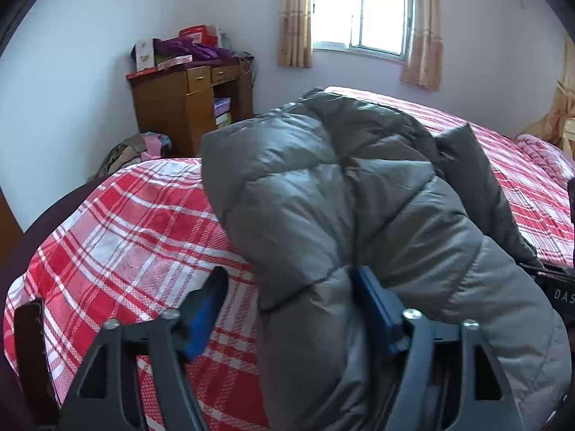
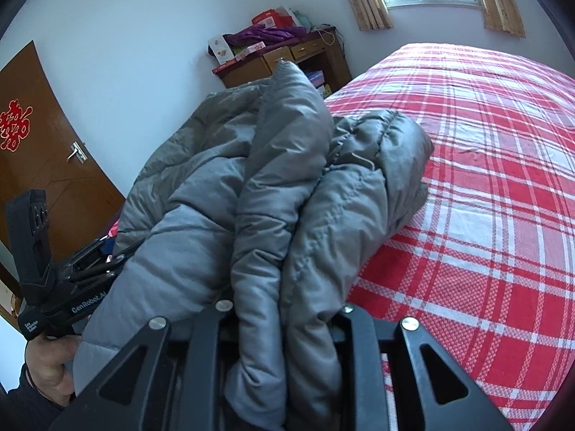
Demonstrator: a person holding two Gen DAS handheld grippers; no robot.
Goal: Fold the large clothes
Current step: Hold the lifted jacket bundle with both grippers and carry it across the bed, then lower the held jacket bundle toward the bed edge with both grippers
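Left hand-held gripper (image 1: pixel 287 305): jaws spread wide, grey jacket (image 1: pixel 323 186) lying between them against the right blue pad (image 1: pixel 377 309), left pad clear of it, over the bed (image 1: pixel 125 233). Jacket bunched in folds on the red plaid bed, running from 6 o'clock up toward 12. Right hand-held gripper (image 2: pixel 284 323): jaws narrowed, pinching a thick fold of jacket at 6 o'clock. Bare plaid at 3 o'clock.
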